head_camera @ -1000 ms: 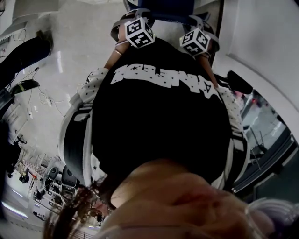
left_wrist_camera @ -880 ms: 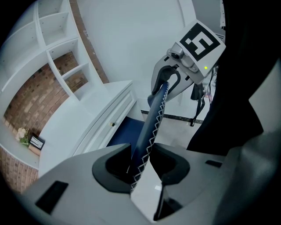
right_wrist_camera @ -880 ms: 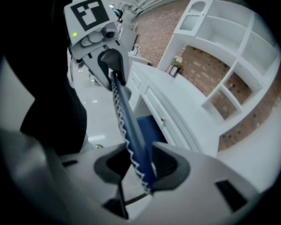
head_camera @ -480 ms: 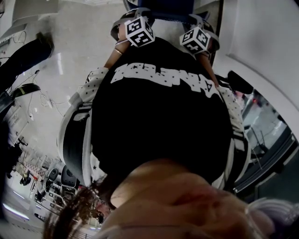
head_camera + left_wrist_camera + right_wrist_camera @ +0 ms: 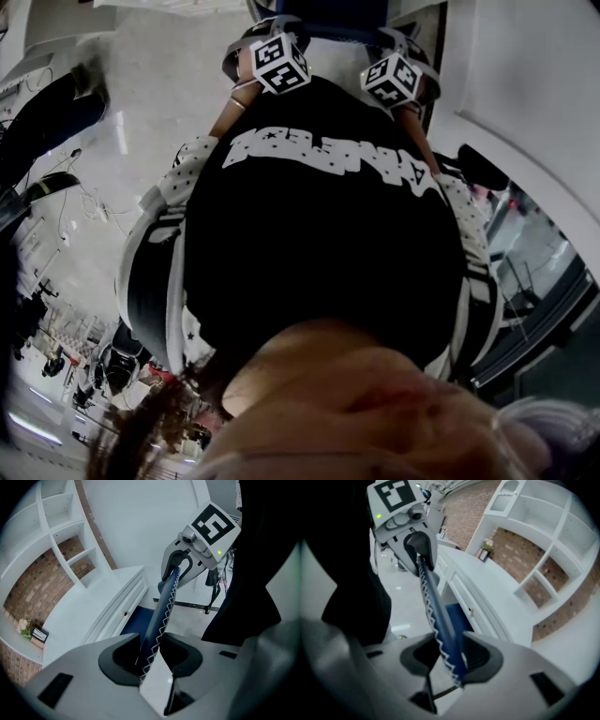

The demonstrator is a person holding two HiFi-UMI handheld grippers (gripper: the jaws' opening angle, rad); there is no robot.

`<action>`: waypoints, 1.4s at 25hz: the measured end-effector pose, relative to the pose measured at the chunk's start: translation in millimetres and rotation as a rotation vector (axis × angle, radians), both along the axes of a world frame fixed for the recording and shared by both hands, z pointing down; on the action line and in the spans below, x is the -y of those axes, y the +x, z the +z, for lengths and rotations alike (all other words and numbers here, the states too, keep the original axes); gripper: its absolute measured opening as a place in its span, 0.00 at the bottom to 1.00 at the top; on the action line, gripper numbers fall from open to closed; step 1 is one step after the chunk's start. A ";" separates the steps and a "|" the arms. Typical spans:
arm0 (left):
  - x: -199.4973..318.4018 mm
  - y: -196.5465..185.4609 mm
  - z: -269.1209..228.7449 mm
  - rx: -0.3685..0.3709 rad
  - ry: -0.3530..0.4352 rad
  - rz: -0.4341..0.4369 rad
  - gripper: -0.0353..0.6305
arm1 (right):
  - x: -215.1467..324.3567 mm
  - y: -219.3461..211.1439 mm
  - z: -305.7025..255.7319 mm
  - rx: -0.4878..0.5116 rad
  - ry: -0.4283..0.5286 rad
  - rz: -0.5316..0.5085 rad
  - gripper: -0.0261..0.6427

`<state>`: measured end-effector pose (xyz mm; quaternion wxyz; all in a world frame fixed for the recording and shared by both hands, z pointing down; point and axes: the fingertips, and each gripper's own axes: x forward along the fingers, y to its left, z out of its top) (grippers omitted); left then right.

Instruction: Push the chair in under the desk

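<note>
Left gripper view: stitched blue edge of the chair [image 5: 161, 611] tight between the left tongs [image 5: 151, 658], likewise the right tongs [image 5: 451, 657].

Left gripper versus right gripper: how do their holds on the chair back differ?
The left gripper clamps the chair back near its left end, the right gripper near its right end. The zigzag seam sits on the right of the edge in the left gripper's view, on the left in the right gripper's. Both are shut on that same blue edge.
</note>
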<state>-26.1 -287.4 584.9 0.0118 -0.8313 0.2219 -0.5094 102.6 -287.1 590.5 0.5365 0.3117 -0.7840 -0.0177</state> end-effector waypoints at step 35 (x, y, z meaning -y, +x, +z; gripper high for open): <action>37.4 0.7 2.6 0.006 0.004 -0.009 0.29 | 36.9 0.4 3.0 0.014 -0.013 -0.032 0.27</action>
